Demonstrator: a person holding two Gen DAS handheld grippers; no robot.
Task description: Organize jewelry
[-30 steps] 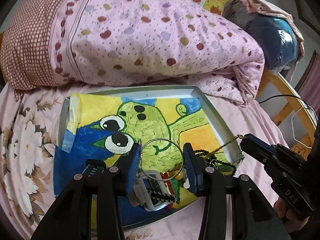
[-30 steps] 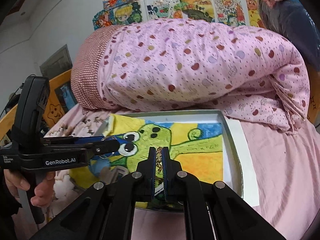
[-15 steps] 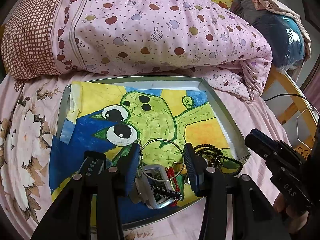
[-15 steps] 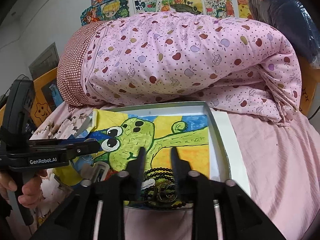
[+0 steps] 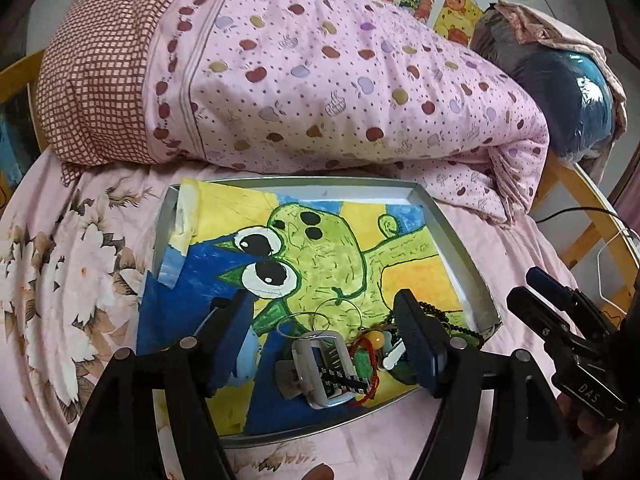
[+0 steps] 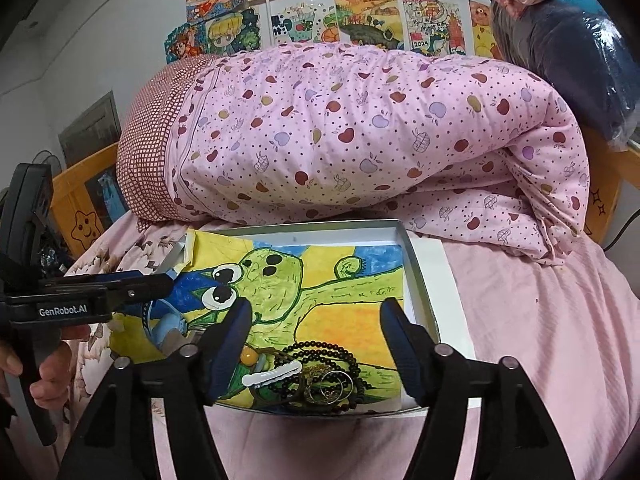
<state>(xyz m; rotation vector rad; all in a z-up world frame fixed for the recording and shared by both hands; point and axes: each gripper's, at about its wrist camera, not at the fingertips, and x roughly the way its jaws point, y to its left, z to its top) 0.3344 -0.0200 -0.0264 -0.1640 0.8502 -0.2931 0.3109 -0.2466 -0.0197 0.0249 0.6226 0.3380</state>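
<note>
A metal tray (image 5: 460, 264) lined with a frog drawing lies on the bed; it also shows in the right wrist view (image 6: 420, 280). Jewelry is piled at its near edge: a thin silver hoop (image 5: 340, 314), a white hair claw (image 5: 320, 364), a red cord (image 5: 362, 354), black beads (image 6: 320, 350), a white hair clip (image 6: 272, 374) and gold rings (image 6: 320, 390). My left gripper (image 5: 324, 340) is open and empty above the pile. My right gripper (image 6: 316, 328) is open and empty above the beads.
A rolled pink quilt (image 5: 320, 80) lies right behind the tray. A blue bundle (image 5: 568, 96) sits at the back right. The wooden bed rail (image 5: 580, 200) runs on the right. Drawings (image 6: 340, 12) hang on the wall.
My right gripper was shut on a gold chain; it opened, and the chain now lies in the pile. My left gripper opened wider and drew back from the silver hoop.
</note>
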